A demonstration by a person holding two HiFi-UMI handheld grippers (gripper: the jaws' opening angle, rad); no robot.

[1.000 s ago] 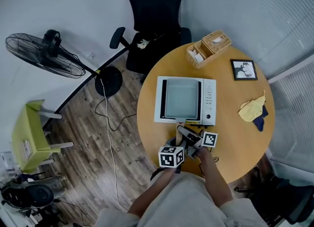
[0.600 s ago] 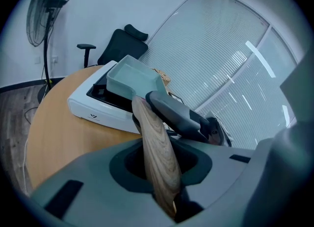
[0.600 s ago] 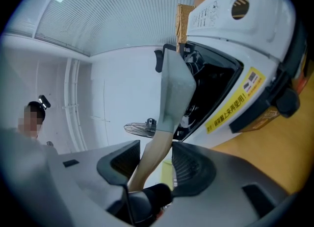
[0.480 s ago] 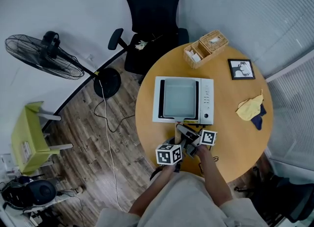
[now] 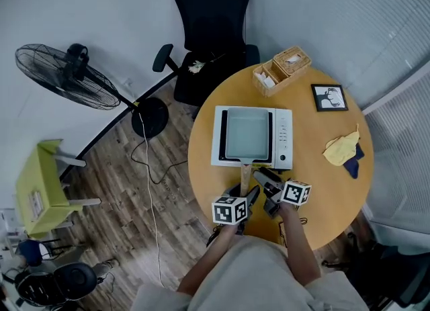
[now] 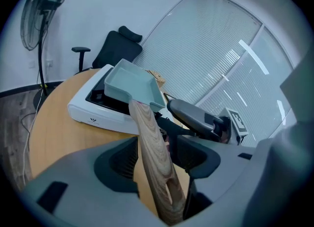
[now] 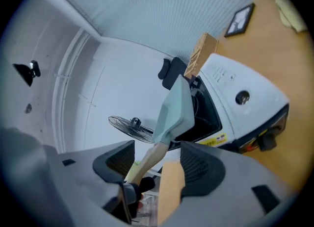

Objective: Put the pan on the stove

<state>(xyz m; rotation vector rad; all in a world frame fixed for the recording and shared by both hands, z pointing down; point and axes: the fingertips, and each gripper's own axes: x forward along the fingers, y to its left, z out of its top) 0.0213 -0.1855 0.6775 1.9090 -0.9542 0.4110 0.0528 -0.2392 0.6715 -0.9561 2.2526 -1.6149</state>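
Observation:
A pale green square pan [image 5: 246, 134] sits flat on the white stove [image 5: 287, 136], on the round wooden table [image 5: 329, 189]. Its wooden handle [image 5: 245, 172] points toward me. My left gripper [image 5: 244, 195] straddles the handle end; its jaws are opening and the pads stand off the wood. In the left gripper view the handle [image 6: 147, 138] runs between the pads of the left gripper [image 6: 159, 155]. My right gripper [image 5: 270, 183] is just right of the handle, jaws opening, nothing held. In the right gripper view the right gripper [image 7: 157, 164] frames the pan [image 7: 176, 111] from the side.
A wicker box [image 5: 284, 68], a framed picture [image 5: 332, 97] and a yellow cloth [image 5: 342, 148] lie on the far and right parts of the table. A black office chair [image 5: 211, 27] stands behind it, a floor fan [image 5: 67, 84] at the left.
Both grippers have opened. The left one has let go of the handle, and the right one has shifted right, away from it. The pan stays on the stove.

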